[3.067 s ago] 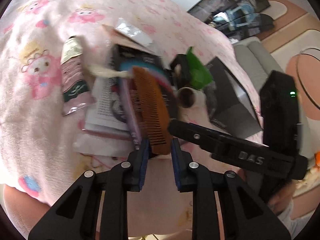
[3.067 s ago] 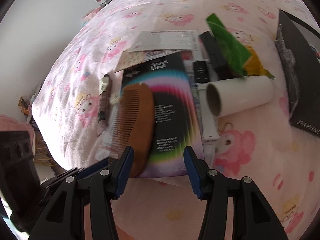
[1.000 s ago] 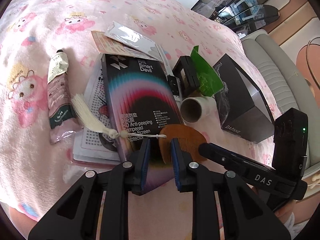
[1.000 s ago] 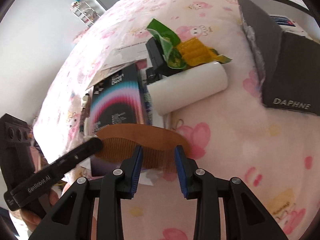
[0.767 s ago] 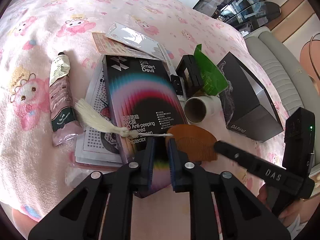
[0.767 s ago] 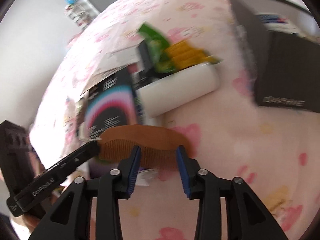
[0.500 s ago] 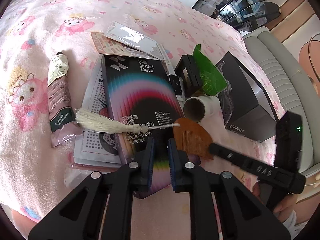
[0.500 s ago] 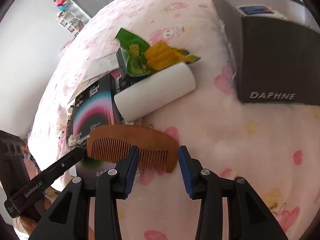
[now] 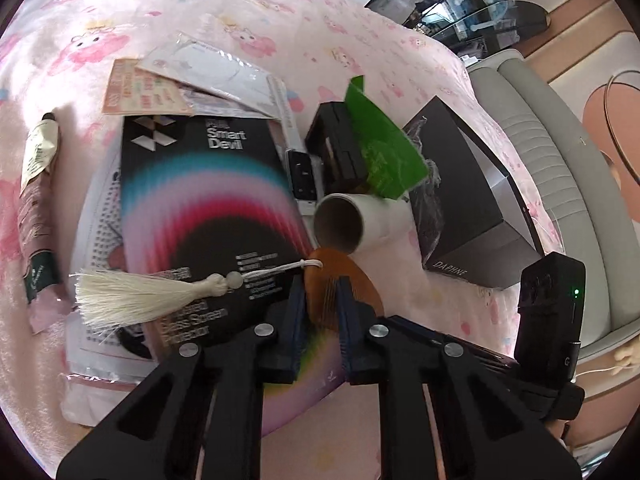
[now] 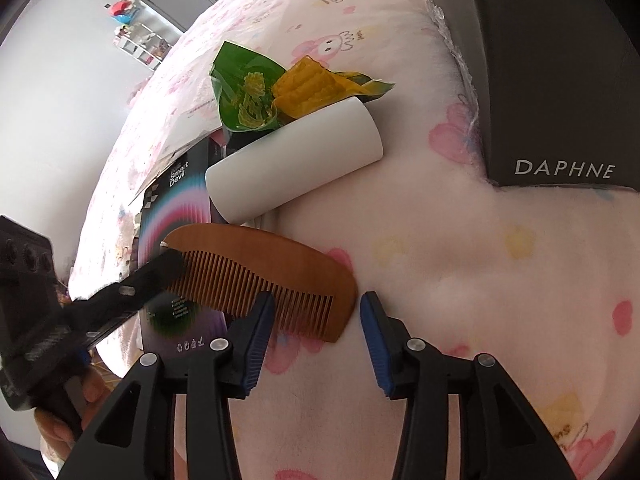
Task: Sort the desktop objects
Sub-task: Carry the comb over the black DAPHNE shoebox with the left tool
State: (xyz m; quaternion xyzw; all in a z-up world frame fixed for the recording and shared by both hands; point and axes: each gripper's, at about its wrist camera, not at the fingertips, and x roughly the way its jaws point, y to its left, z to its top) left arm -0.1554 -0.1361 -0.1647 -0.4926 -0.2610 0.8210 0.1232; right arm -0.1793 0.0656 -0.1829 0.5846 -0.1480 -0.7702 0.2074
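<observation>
Your left gripper point(image 9: 320, 308) pinches the wooden comb point(image 10: 260, 276) by one end; your half-open right gripper point(image 10: 316, 320) holds nothing, so the comb could pivot loose.

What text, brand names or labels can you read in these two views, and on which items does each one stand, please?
"DAPHNE": side of the dark grey box.
"Smart Devil": top of the black rainbow-printed package.
"Screen Protector", blurred, partly legible: lower on that package.
Small print on the package, the hand cream tube and the pink card: unreadable.
</observation>
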